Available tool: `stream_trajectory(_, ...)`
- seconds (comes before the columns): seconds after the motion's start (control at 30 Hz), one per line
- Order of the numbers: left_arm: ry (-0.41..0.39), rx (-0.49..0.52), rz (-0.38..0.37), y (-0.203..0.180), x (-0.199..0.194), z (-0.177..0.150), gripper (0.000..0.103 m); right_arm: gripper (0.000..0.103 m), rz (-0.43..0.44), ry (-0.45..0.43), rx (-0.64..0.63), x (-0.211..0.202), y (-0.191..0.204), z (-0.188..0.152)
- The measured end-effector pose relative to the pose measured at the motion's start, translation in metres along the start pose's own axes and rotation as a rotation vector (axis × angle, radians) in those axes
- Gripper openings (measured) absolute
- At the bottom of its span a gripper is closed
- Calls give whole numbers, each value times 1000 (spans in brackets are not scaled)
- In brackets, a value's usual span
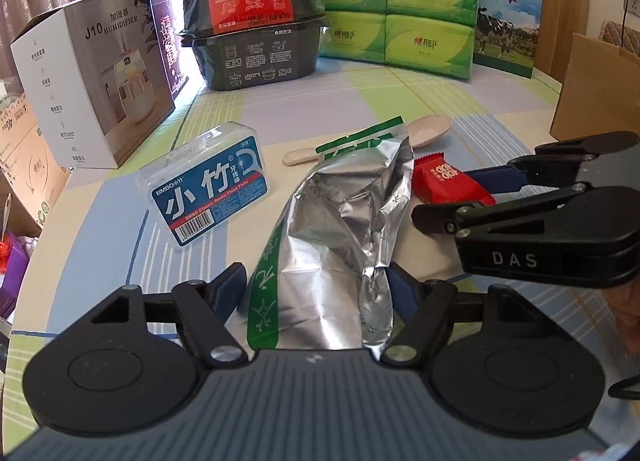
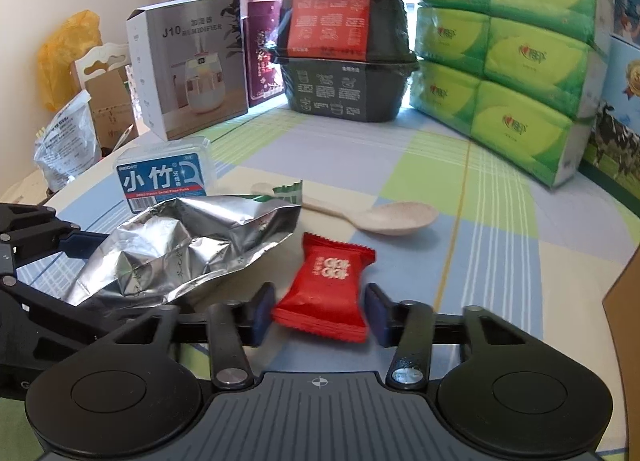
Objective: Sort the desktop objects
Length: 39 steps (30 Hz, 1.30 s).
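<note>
In the left wrist view, the left gripper (image 1: 316,289) has its two blue-padded fingers (image 1: 228,285) one on each side of the lower end of a crumpled silver foil bag with a green printed edge (image 1: 340,229); the pads look to be touching the bag, but I cannot tell if they really press it. The bag lies on the worktop with a pastel checked cloth (image 1: 120,229). To its left stands, a little tilted, a clear plastic box of dental floss picks with a blue label (image 1: 208,189). Behind the bag lies a pale beige spoon (image 1: 424,133), partly hidden by the bag's top. On the right is a small red candy packet (image 1: 444,179), and the right gripper (image 1: 486,185) comes in from the right edge towards it. In the right wrist view, the right gripper (image 2: 320,313) has its fingers (image 2: 262,313) wide apart, one on each side of the red candy packet (image 2: 328,289), with a small gap at each side, so it holds nothing. The foil bag (image 2: 192,245) lies just left of the packet, the spoon (image 2: 384,217) behind it, and the floss box (image 2: 164,177) further back on the left. The left gripper (image 2: 86,243) is seen at the left edge, at the end of the foil bag.
</note>
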<state>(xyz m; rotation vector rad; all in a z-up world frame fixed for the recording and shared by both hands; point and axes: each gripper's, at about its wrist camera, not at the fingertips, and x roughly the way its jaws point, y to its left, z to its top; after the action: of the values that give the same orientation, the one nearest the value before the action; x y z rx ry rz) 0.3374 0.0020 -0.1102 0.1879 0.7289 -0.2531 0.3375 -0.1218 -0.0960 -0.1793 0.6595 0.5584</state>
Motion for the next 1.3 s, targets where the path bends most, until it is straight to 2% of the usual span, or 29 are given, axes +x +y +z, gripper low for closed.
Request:
stream_trajectory(0.17,2,-8,13,-3,-3,0,61,43,-12,15,-14,-4,-2,-2)
stream_trajectory(0.47,48,32,28,-26,-17,-4,53,42,-24,68,24,-31,-14,-15)
stream_trajectory(0.6,71,58,15,-43,-33,-15,51,41,-33,101,11,-52,-15,-27)
stream_trajectory(0.9,135,46,-34,-73,-76,-37,49,40,-38,161,-4,-119,-11,-57)
stream_trajectory(1.07,125,37,-36,-85,-103,-44,48,40,-35,161,20,-160,-3,-74)
stream_trajectory(1.3,102,12,-51,-95,-130,-49,48,40,-51,117,44,-204,11,-87)
